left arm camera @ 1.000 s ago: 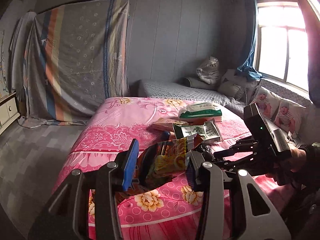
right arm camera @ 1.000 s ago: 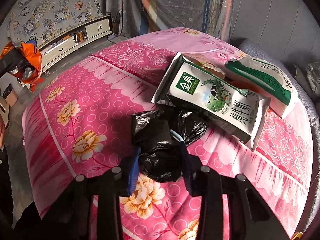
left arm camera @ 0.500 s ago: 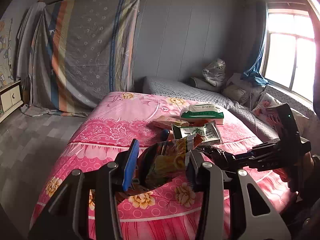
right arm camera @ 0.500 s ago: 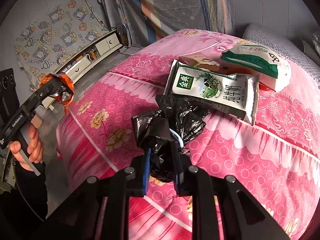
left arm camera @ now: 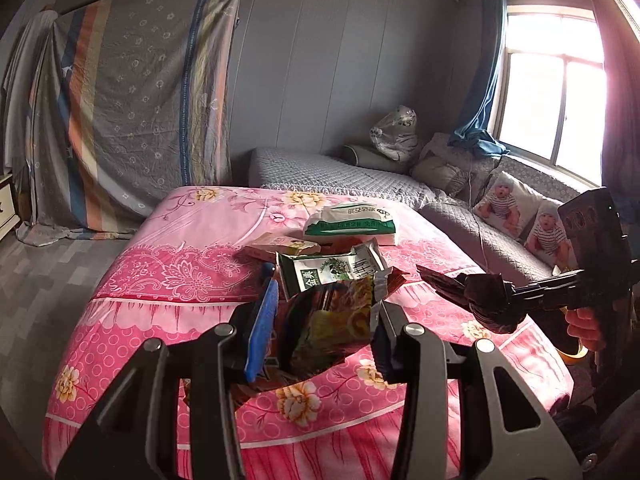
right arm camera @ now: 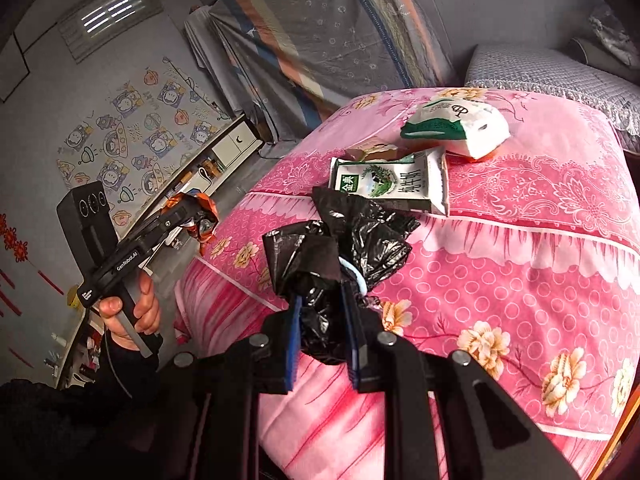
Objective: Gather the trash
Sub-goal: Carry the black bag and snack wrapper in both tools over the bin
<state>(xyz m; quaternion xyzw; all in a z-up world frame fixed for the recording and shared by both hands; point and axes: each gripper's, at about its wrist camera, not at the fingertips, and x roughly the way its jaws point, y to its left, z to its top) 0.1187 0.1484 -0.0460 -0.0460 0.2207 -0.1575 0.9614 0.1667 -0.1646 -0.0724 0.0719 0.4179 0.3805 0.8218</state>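
Both grippers are closed on trash above the pink bed (right arm camera: 520,240): the left gripper (left arm camera: 320,320) pinches a snack wrapper (left arm camera: 332,328), the right gripper (right arm camera: 320,320) clamps a black bag (right arm camera: 336,248).

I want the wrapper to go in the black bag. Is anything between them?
Nothing visible stands between the snack wrapper and the black bag. But the bag is bunched shut in the right gripper, with no opening showing.
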